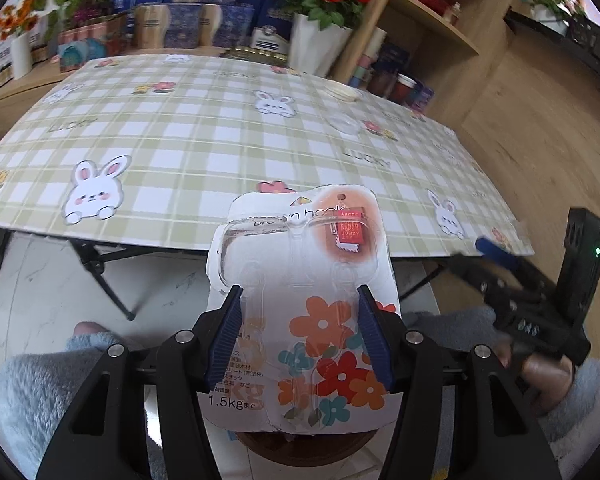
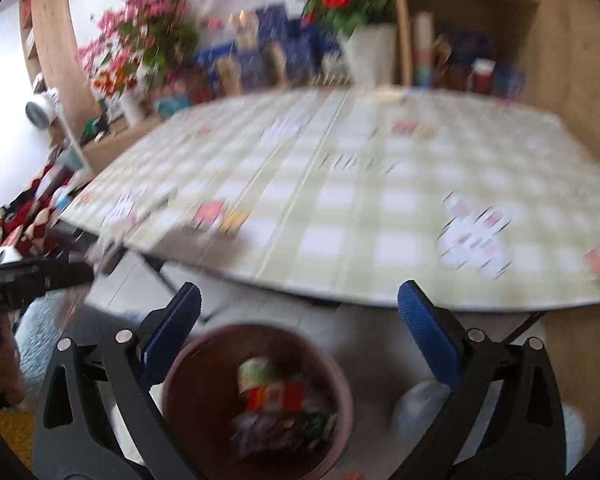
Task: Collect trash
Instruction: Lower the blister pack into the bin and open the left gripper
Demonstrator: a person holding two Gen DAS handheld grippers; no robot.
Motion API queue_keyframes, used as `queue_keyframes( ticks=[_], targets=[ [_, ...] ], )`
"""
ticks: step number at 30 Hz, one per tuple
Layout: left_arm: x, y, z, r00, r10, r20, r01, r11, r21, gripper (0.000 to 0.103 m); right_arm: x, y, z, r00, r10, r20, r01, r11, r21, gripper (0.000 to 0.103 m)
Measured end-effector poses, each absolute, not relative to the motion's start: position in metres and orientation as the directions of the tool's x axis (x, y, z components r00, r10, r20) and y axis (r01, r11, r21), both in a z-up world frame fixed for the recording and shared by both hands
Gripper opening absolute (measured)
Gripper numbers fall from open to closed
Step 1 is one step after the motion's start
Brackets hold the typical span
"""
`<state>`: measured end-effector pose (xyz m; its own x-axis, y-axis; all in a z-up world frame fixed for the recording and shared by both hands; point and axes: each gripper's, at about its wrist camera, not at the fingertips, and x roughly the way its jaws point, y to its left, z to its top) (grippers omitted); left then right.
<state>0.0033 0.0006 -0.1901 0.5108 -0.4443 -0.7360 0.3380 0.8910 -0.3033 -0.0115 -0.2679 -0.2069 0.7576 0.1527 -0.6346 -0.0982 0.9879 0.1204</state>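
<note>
My left gripper [image 1: 300, 336] is shut on an empty hook blister pack [image 1: 300, 280], a white card with orange flowers and clear plastic, held in front of the table edge and above a brown bin [image 1: 300, 446] whose rim shows below it. My right gripper [image 2: 300, 328] is open and empty, above the same brown bin [image 2: 204, 384], which holds several crumpled wrappers [image 2: 276, 404]. The right wrist view is blurred by motion. The right gripper also shows in the left wrist view [image 1: 496, 254] at the right.
A folding table with a green plaid bunny cloth [image 1: 220, 136] stands ahead. Two small clear dishes [image 1: 342, 92] sit near its far right. Flower pots, boxes and wooden shelves [image 1: 432, 20] stand behind. The person's knees in blue fleece flank the bin.
</note>
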Motion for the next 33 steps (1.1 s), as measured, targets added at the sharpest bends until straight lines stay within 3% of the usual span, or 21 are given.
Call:
queue_keyframes(
  ticks=[5,12,15,33],
  targets=[
    [0.007,-0.016,-0.189,0.487,-0.471,-0.735,0.497,0.842,-0.210,0.055,-0.018,-0.292,-0.209,0.800,0.041,-0.599,-0.014,0.999,0.049,0.097],
    [-0.001,-0.038,-0.220,0.369,-0.495,-0.787,0.578,0.785,-0.223,0.055,-0.018,-0.321,-0.223,0.790,-0.007,-0.613,0.106,0.986,0.125,0.097],
    [-0.007,-0.051,-0.232,0.279,-0.535,-0.797,0.608,0.741,-0.284,0.055,-0.018,-0.322,-0.224,0.790,-0.011,-0.613,0.115,0.985,0.131,0.097],
    [-0.002,-0.055,-0.267,0.146,-0.522,-0.840,0.574,0.737,-0.358,0.055,-0.015,-0.312,-0.230,0.770,-0.025,-0.638,0.109,0.990,0.093,0.097]
  ],
)
